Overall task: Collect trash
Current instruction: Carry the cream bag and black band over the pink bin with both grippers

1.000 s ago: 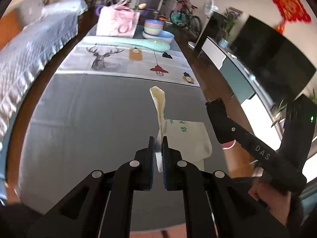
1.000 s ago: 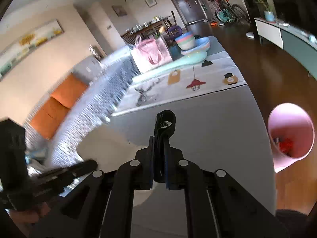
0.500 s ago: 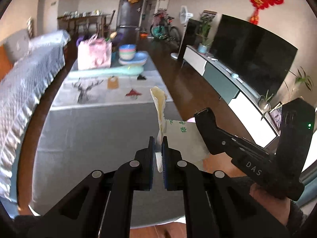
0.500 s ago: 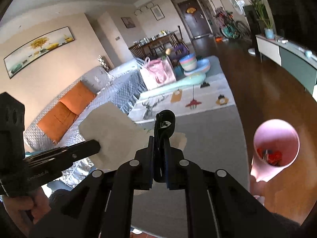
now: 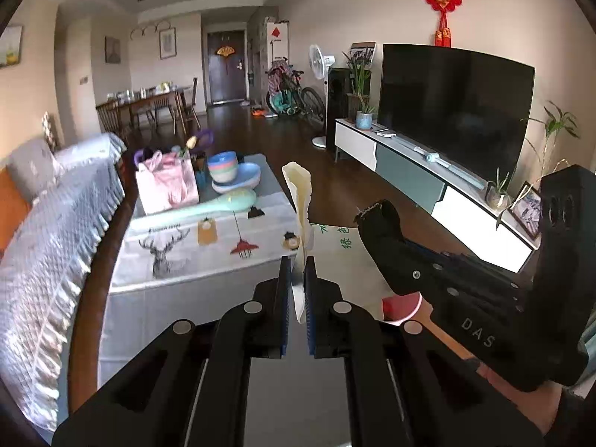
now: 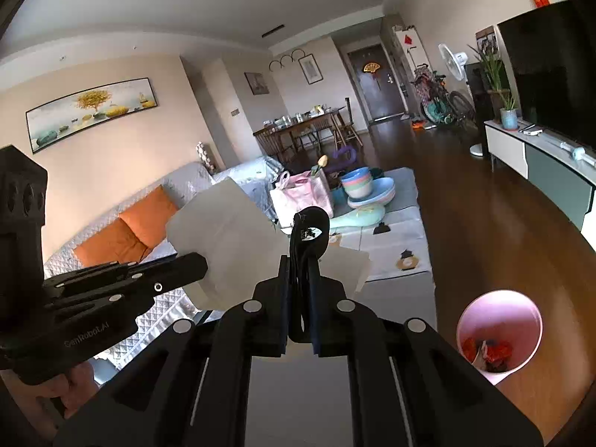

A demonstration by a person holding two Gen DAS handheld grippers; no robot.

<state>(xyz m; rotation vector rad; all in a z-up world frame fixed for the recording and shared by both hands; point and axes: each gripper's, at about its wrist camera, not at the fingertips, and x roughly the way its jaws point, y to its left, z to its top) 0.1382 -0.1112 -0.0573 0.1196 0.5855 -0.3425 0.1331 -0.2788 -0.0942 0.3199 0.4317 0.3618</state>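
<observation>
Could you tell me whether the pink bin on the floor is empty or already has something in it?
Not empty. The right wrist view looks into the open mouth of the pink bin, where red and orange scraps lie at the bottom; most of its inside remains bare.

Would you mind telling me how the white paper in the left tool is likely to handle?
The paper looks thin and light. Pinched at one edge, it stands crumpled above the left tool, so it probably flops and tears easily.

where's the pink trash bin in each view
Left wrist view: only a slice of the pink plastic trash bin shows, lower right of centre, mostly hidden behind the right gripper.
Right wrist view: the bin sits in full view on the wood floor at lower right, red scraps inside.
Shared landmark: the pink tote bag on the low table.
</observation>
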